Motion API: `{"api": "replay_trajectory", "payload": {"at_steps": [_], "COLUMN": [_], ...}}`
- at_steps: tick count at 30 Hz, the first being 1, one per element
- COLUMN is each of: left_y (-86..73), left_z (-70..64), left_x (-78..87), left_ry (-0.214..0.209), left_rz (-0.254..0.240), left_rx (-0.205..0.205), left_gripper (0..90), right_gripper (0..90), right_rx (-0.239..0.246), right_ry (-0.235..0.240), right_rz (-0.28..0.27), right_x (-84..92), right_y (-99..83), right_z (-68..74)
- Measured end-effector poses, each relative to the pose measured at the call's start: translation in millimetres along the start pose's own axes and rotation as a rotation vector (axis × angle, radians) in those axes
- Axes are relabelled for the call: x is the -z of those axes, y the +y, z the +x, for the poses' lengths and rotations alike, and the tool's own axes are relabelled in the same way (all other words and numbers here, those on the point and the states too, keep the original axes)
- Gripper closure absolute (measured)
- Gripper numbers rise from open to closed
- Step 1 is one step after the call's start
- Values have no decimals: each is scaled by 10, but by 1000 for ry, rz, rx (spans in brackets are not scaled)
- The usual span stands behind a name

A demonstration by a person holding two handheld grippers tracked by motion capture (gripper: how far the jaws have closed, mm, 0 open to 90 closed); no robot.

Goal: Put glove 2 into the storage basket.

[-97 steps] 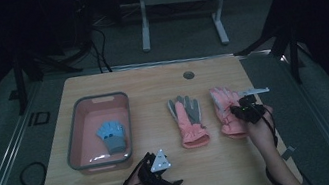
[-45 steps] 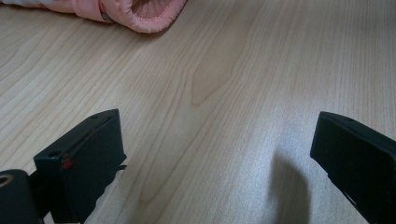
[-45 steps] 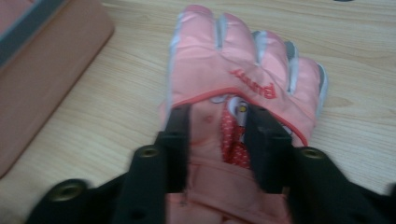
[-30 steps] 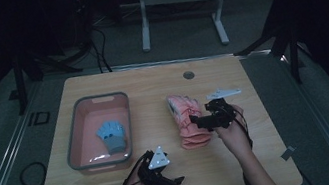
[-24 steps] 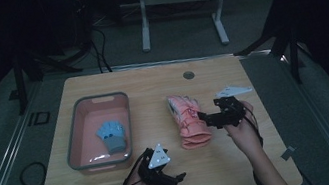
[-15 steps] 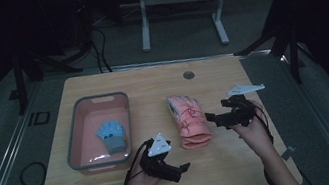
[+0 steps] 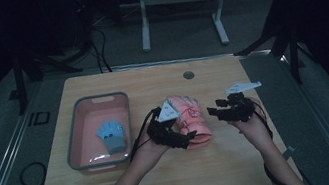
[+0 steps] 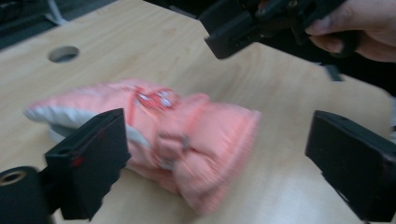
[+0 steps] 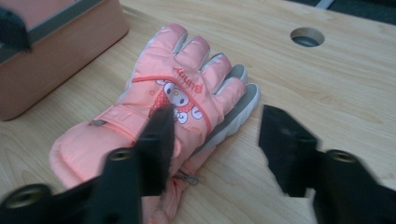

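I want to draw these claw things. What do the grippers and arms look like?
Both grippers are black. The left gripper and the right gripper each have two blocky, flat-faced jaws and a grey three-cornered plate on top. A thin black cable trails from each along the forearm. The left jaws bear small red marks. The forearms look bare, with no sleeves in sight.

I see my two black grippers, left gripper (image 7: 188, 139) and right gripper (image 7: 214, 111), each topped by a grey three-cornered plate, trailing black cables, bare forearms.
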State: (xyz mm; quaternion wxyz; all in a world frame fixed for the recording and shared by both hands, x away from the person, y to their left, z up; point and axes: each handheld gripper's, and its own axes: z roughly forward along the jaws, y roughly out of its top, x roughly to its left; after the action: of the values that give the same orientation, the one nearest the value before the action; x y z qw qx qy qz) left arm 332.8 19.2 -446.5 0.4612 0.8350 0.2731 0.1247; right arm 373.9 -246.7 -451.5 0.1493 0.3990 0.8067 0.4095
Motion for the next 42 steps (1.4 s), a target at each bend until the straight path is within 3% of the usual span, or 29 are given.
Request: {"api": "replay_trajectory", "payload": {"at_steps": [1,3,4,9,14,15,17,21,25,26,29,33,37,39,42], "left_y": [37,94,94,198,162,116,65,-61,-178,-220,-359,-417,-488,-501,-502], "left_z": [35,109,109,263,344,364,364,398,443,455,512,543,634,656,680], "left_x": [-39,-100,-100,-290,-417,-515,-598,-708,-784,-817,-904,-954,-1017,-1028,-1028], "left_ry": [15,48,48,140,161,184,197,147,121,122,68,43,-33,-62,-114], "left_rz": [14,16,16,73,122,156,183,210,225,235,233,229,234,223,214], "left_rx": [12,36,36,92,133,137,147,225,294,316,404,441,520,524,535], "left_gripper": [67,154,156,162,162,162,161,161,161,161,161,155,142,155,273], "right_gripper": [507,511,511,484,478,470,435,401,380,371,341,303,323,378,443], "right_rx": [5,9,9,5,-15,-19,-54,-65,-112,-123,-162,-253,-349,-373,-368], "right_ry": [1,-1,-1,3,23,26,45,60,78,85,96,124,190,222,241], "right_rz": [5,-3,-3,18,38,41,51,84,110,124,161,188,221,225,224], "right_x": [-32,-78,-78,-313,-440,-473,-560,-652,-733,-759,-835,-907,-972,-984,-988], "right_y": [21,57,57,143,103,83,17,-62,-129,-148,-203,-259,-306,-320,-318], "right_z": [-13,-28,-28,-55,-40,-39,-32,9,-17,-24,-52,-131,-224,-246,-253]}}
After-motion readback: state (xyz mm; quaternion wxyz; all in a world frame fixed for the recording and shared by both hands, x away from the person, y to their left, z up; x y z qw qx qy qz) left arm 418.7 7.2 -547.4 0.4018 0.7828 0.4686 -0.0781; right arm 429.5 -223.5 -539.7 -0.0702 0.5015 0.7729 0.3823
